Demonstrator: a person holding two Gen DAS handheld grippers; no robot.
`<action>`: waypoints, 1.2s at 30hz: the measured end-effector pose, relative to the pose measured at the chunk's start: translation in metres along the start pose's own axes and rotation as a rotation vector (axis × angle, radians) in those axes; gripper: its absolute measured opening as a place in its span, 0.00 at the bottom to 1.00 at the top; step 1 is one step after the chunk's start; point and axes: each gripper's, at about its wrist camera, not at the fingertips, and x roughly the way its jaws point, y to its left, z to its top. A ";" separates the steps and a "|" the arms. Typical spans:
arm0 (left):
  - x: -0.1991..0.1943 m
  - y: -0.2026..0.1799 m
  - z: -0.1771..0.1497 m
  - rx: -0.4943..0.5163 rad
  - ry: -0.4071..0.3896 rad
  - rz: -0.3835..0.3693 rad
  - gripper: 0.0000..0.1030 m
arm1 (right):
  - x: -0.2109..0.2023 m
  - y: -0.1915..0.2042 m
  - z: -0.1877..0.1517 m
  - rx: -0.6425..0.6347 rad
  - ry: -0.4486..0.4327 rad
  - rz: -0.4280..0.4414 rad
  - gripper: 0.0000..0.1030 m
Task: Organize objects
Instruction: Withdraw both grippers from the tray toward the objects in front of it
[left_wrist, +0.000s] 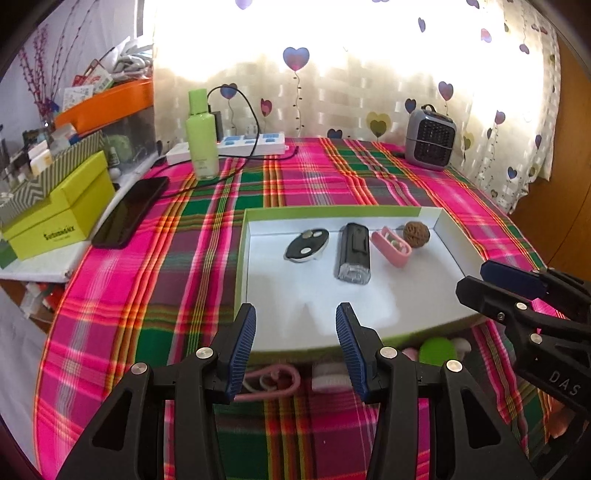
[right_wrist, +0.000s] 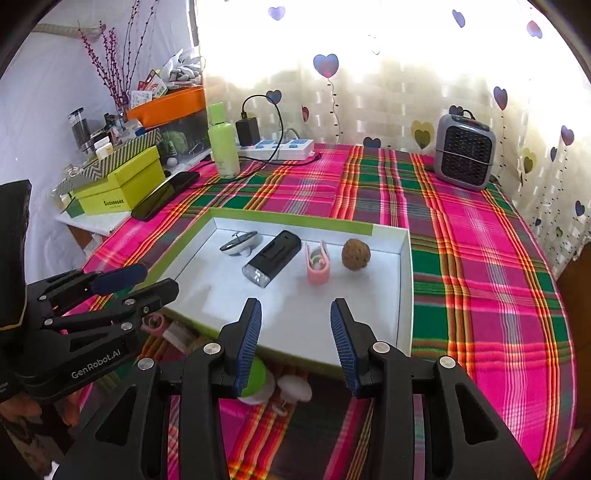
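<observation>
A white tray with a green rim lies on the plaid tablecloth. It holds a black oval gadget, a black lamp, a pink clip and a walnut. In front of the tray lie a pink loop, a green round piece and a white item. My left gripper hovers open over the tray's near left edge. Beside it, my right gripper is open too. Both are empty.
At the back stand a green bottle, a white power strip with cables, and a grey heater. A black phone and yellow-green boxes sit at the left edge. Curtains hang behind the table.
</observation>
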 end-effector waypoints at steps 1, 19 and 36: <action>0.000 0.000 -0.002 -0.001 0.002 0.000 0.43 | -0.001 0.000 -0.001 0.001 0.001 -0.001 0.39; -0.018 0.007 -0.027 0.022 -0.054 0.100 0.43 | -0.014 -0.014 -0.035 0.068 0.018 -0.029 0.42; -0.013 0.009 -0.038 0.050 -0.054 0.118 0.43 | 0.000 -0.024 -0.047 0.090 0.080 -0.061 0.44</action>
